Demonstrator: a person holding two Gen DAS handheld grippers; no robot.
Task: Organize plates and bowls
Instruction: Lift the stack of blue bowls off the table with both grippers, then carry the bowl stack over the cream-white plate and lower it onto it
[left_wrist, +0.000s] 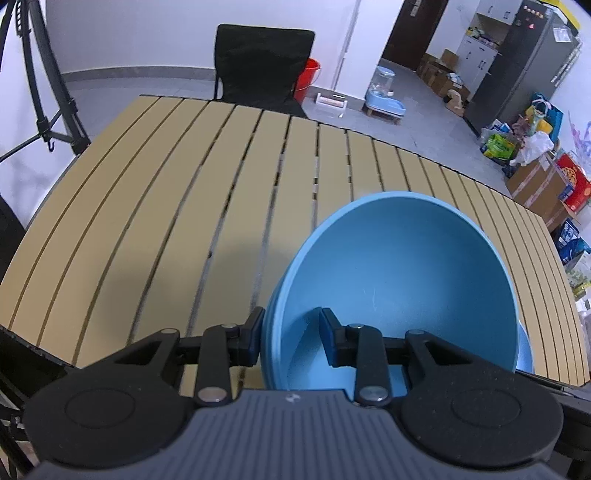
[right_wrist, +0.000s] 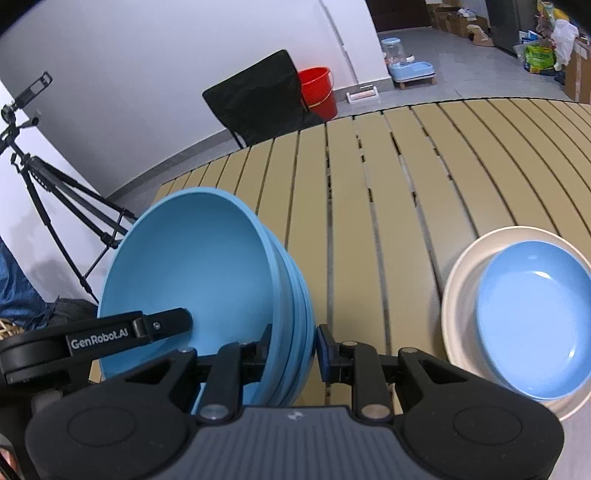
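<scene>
Over slatted table (left_wrist: 184, 206), both tongs apparently clamp blue bowls (left_wrist: 399, 280).

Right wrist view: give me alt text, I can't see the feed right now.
The right claw grips the rim of a stack of blue bowls, tilted above a slatted tan table, while the left claw reaches into the top bowl from the left. At right, a blue plate sits in a beige plate.

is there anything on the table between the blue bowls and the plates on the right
Nothing visible. Both grippers clamp the rim of the bowl stack, and only bare table slats lie between it and the blue plate nested in the beige plate.
</scene>
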